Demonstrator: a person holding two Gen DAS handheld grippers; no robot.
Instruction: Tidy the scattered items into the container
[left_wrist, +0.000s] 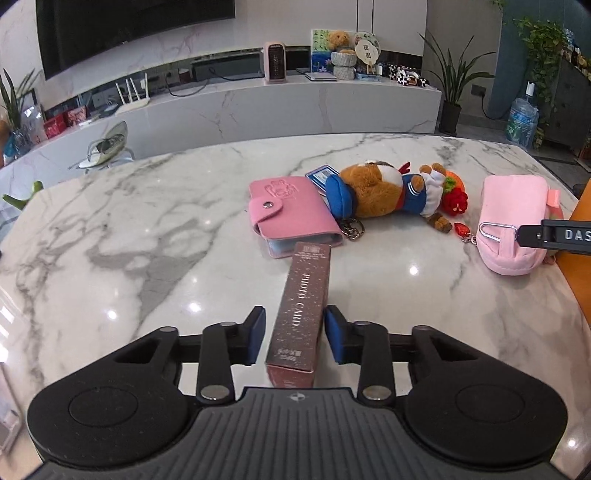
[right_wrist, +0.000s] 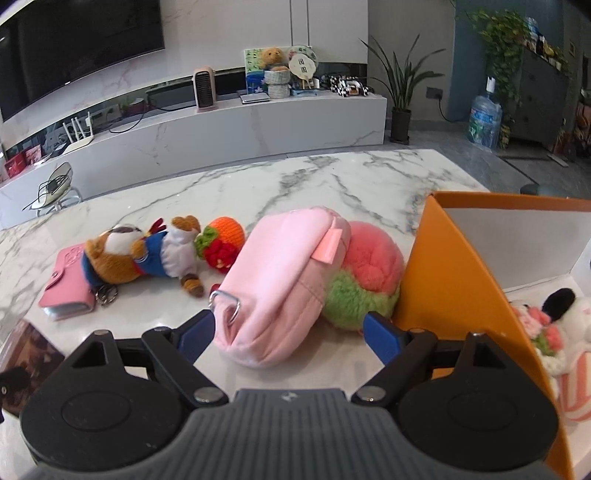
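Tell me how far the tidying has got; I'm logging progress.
Done: a white plush toy already lies inside the orange box.
In hand: the open left gripper straddles the brown PHOTO CARD box; the open right gripper brackets the pink fabric pouch.
Left on the marble table: the pink snap wallet, brown bear plush and pink-green fuzzy ball.

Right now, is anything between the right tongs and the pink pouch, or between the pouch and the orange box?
Nothing blocks the right tongs from the pink pouch. A pink-and-green plush lies between it and the orange box.
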